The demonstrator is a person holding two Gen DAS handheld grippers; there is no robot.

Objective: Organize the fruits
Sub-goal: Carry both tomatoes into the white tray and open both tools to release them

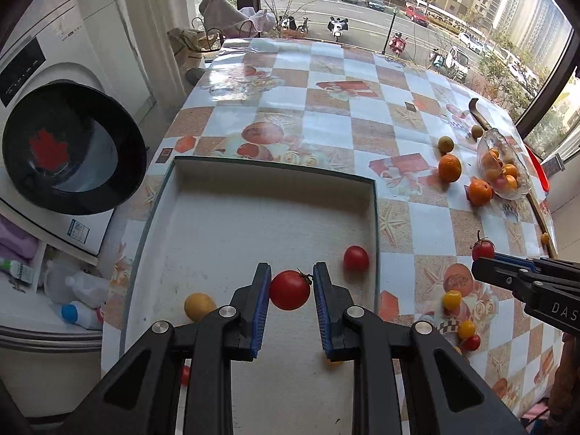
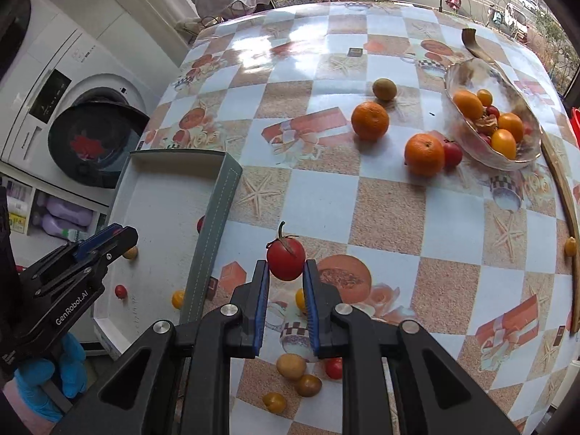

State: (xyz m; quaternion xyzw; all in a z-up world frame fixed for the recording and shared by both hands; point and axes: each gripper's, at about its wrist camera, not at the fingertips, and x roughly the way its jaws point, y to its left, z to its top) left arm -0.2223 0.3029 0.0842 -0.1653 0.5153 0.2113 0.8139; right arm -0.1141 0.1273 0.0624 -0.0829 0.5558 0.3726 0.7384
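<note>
Gripping 1 red tomato (image 1: 290, 290) each, left gripper (image 1: 291, 290) hangs over the tray (image 1: 375, 217) at lower centre; right gripper (image 2: 286, 272) clamps a stem-up tomato (image 2: 285, 257) over open tablecloth (image 2: 380, 210).

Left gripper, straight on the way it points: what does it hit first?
Likely the tray floor. The left gripper, shut on a red tomato, points down over bare tray; depth is unclear.

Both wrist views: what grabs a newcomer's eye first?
Each gripper is shut on a red tomato: the left gripper holds its tomato above the white tray, the right gripper holds a stemmed tomato above the checkered tablecloth. Next come two oranges and, which sit beside a glass bowl of small fruit at the table's far right.
</note>
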